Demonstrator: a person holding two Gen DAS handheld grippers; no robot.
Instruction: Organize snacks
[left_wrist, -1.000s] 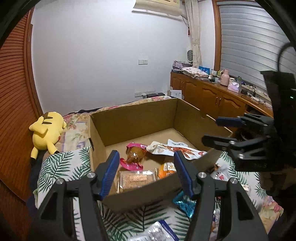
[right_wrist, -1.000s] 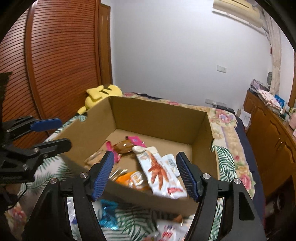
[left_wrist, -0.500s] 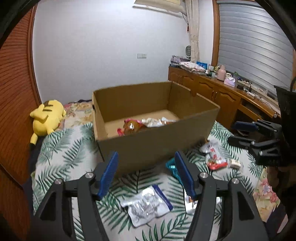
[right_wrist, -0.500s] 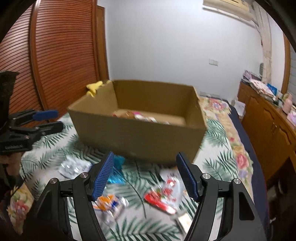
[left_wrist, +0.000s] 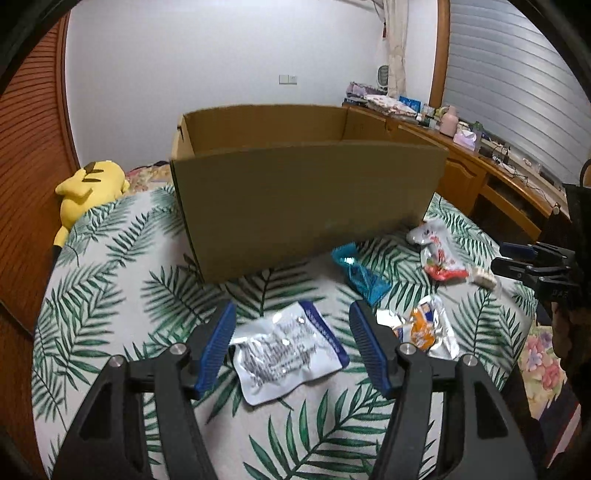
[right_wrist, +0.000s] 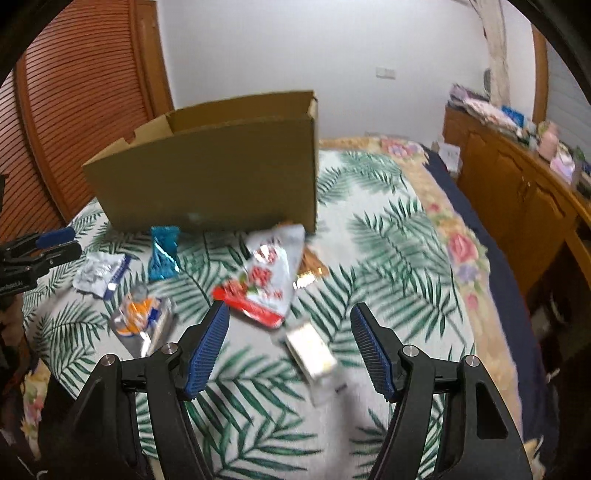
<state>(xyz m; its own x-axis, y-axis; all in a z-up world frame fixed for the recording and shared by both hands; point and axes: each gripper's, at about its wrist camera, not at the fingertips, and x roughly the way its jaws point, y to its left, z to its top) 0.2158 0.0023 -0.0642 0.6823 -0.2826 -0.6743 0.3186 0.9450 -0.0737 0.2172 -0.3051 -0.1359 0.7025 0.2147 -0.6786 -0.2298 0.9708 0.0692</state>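
A brown cardboard box (left_wrist: 303, 199) stands on the palm-leaf bedspread; it also shows in the right wrist view (right_wrist: 207, 177). In front of it lie several snack packets. My left gripper (left_wrist: 293, 345) is open and empty, low over a silver packet with a blue edge (left_wrist: 288, 350). A teal packet (left_wrist: 360, 275), an orange-and-silver packet (left_wrist: 424, 326) and a red-and-white packet (left_wrist: 439, 254) lie to its right. My right gripper (right_wrist: 290, 349) is open and empty above a small pale wrapped snack (right_wrist: 310, 349), just below the red-and-white packet (right_wrist: 266, 280).
A yellow plush toy (left_wrist: 88, 188) lies at the left of the bed by a slatted wooden door (right_wrist: 74, 92). A wooden dresser (left_wrist: 480, 173) with clutter runs along the right. The bed's right edge (right_wrist: 491, 280) drops off beside it.
Both grippers have dropped from above the box and pulled back to the packets on the bedspread. The box contents are now hidden behind its front wall.
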